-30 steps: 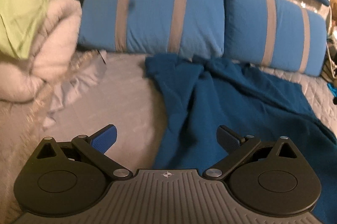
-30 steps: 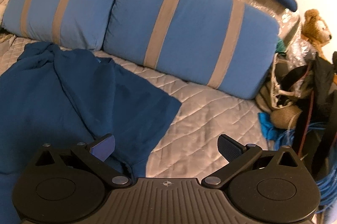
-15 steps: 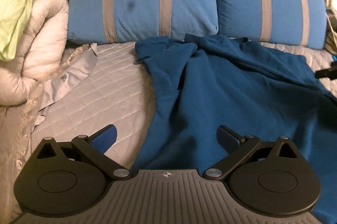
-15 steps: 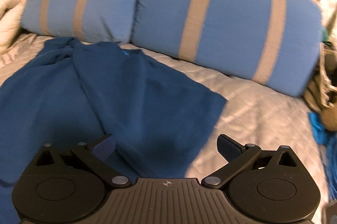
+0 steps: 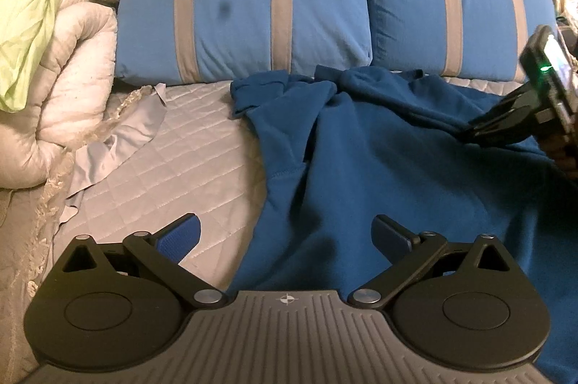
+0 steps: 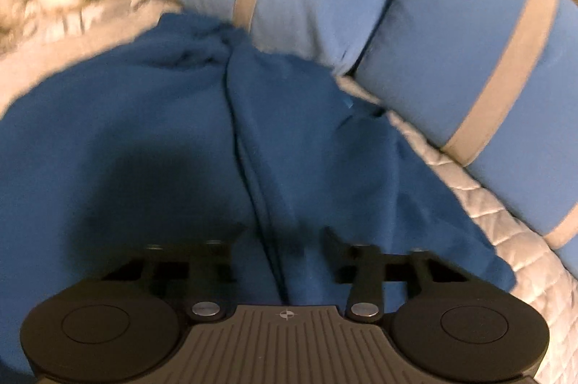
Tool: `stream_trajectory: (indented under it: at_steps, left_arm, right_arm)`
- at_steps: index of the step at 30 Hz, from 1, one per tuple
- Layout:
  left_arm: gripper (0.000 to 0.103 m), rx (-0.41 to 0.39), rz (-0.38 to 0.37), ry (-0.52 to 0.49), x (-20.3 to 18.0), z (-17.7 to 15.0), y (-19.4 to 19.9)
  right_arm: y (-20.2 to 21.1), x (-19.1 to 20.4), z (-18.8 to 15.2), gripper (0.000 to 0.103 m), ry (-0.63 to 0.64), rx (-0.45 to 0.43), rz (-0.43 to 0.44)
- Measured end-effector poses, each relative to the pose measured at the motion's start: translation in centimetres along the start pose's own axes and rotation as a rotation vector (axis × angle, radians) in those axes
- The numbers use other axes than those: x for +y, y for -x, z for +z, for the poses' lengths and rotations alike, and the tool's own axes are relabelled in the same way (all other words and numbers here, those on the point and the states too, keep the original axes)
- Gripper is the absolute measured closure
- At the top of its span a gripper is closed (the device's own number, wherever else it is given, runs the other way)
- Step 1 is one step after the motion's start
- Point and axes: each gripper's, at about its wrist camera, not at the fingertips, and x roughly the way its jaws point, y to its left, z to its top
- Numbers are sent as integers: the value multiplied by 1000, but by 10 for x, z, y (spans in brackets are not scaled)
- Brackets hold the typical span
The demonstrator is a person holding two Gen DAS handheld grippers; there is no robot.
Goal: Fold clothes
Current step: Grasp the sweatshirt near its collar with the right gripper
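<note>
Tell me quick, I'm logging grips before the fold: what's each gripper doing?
Left gripper: jaws open, holding nothing.
Right gripper: jaws closing shut on a fold of the blue garment.

Bed w/ grey quilted cover (image 5: 202, 145); two blue pillows w/ grey stripes (image 5: 245, 12) at head; rolled cream comforter (image 5: 72, 87) at left; warm, dim light.

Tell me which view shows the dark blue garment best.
The left wrist view: the garment is sharp there, with its bunched top and left edge visible. The right wrist view is blurred and shows mainly a central fold and the right edge.
</note>
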Motion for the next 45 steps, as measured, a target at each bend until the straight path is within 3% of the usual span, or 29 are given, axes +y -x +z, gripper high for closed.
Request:
stream_trajectory:
  at_steps: [5, 11, 18, 19, 20, 21, 23, 24, 31, 37, 38, 41, 45]
  left_arm:
    - [0, 3, -7, 8, 3, -1, -1]
    - [0, 1, -19, 12, 6, -2, 0]
    - [0, 0, -25, 11, 6, -2, -1]
    - [0, 0, -25, 10, 6, -2, -1]
    - [0, 1, -26, 9, 6, -2, -1]
    - [0, 1, -26, 10, 6, -2, -2]
    - [0, 3, -25, 10, 5, -2, -2]
    - [0, 4, -25, 10, 5, -2, -2]
    - [0, 12, -18, 5, 5, -2, -3]
    - [0, 23, -19, 3, 6, -3, -4]
    - [0, 26, -19, 4, 7, -2, -5]
    - [0, 34, -24, 9, 8, -2, -7]
    - [0, 36, -26, 15, 9, -2, -7]
  right_arm:
    - [22, -9, 0, 95, -15, -20, -64]
    - [91, -40, -25, 95, 18, -43, -163]
    - [116, -84, -85, 92, 53, 146, -297]
    - [116, -83, -90, 90, 62, 148, -316]
    - [117, -81, -93, 81, 73, 143, -330]
    - [118, -78, -93, 63, 80, 123, -319]
    - [121, -68, -89, 43, 93, 66, -273]
    - [120, -60, -85, 43, 113, 38, -245]
    - [64, -1, -50, 48, 337, -34, -177]
    - [13, 23, -38, 56, 421, -18, -210]
    - [7, 25, -36, 61, 418, -12, -214]
    - [-2, 23, -31, 90, 368, 9, -207]
    - [6, 13, -19, 93, 284, -23, -220]
